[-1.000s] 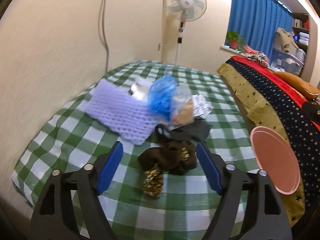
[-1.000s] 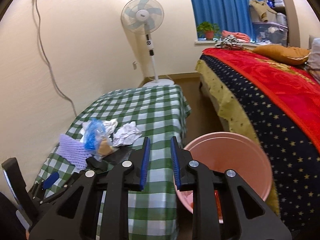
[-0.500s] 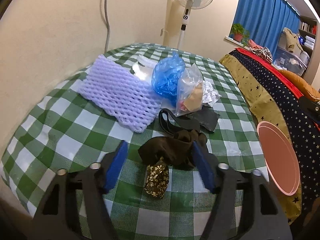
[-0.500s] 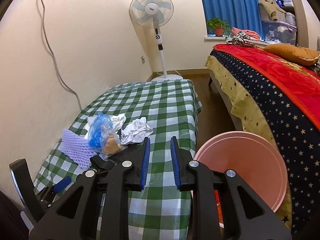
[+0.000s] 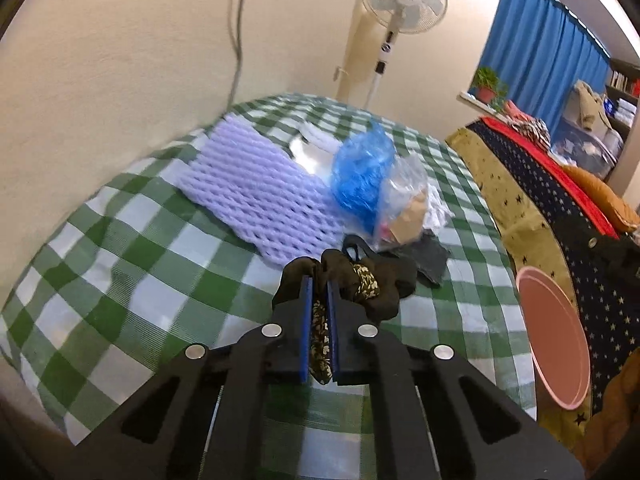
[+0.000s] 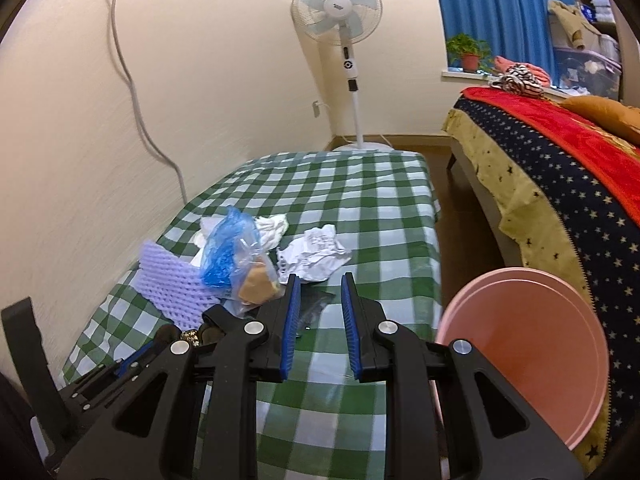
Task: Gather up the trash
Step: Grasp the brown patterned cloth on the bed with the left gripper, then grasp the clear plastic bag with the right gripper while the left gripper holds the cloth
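My left gripper is shut on a dark brown cloth scrap with a gold floral print, which lies on the green checked table. Behind it lie a purple foam net, a blue plastic bag, a clear bag with something tan inside and a black piece. My right gripper is slightly open and empty, above the table near crumpled white paper. The pink bin stands to its right, also seen in the left wrist view.
A standing fan is at the table's far end. A bed with a starred dark cover and red blanket runs along the right, with a narrow floor gap between it and the table. The wall borders the table's left side.
My left gripper moved forward over the brown cloth scrap and closed on it. My right gripper moved forward over the table and its jaws widened slightly.
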Demonstrator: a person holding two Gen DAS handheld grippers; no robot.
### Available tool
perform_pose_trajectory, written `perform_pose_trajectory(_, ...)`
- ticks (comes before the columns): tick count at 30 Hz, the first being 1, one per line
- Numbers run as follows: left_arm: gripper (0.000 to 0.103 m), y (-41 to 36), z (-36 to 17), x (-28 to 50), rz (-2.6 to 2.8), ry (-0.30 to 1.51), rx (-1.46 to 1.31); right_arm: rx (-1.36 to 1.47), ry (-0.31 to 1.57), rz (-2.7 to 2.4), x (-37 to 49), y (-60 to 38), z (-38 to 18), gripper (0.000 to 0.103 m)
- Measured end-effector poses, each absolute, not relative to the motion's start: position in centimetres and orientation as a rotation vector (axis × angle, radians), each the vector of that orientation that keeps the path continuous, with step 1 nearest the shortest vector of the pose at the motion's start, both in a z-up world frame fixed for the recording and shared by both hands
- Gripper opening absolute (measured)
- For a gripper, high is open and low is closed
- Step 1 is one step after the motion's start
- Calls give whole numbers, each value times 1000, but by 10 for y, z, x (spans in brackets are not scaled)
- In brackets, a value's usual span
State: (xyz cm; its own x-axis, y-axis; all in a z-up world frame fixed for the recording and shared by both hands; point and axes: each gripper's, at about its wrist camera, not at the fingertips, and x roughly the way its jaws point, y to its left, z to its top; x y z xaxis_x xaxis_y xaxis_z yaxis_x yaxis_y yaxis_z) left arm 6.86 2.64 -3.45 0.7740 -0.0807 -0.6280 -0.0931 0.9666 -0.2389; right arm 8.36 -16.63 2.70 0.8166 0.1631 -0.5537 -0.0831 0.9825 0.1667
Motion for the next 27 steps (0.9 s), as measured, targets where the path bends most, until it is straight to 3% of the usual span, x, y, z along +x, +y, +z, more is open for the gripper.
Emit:
perform_pose_trajectory(12,6,48,-29,69,110,626,-283,141,624,210,117,-133,8,23)
perform_pose_trajectory(17,6,48,-30,73,117,629,-281,142,640,234,134,-121,-2,35)
perform_pose_trajectory(27,6,50,-32,78,130,632,-277,141,652,266,159,-110,-13,36)
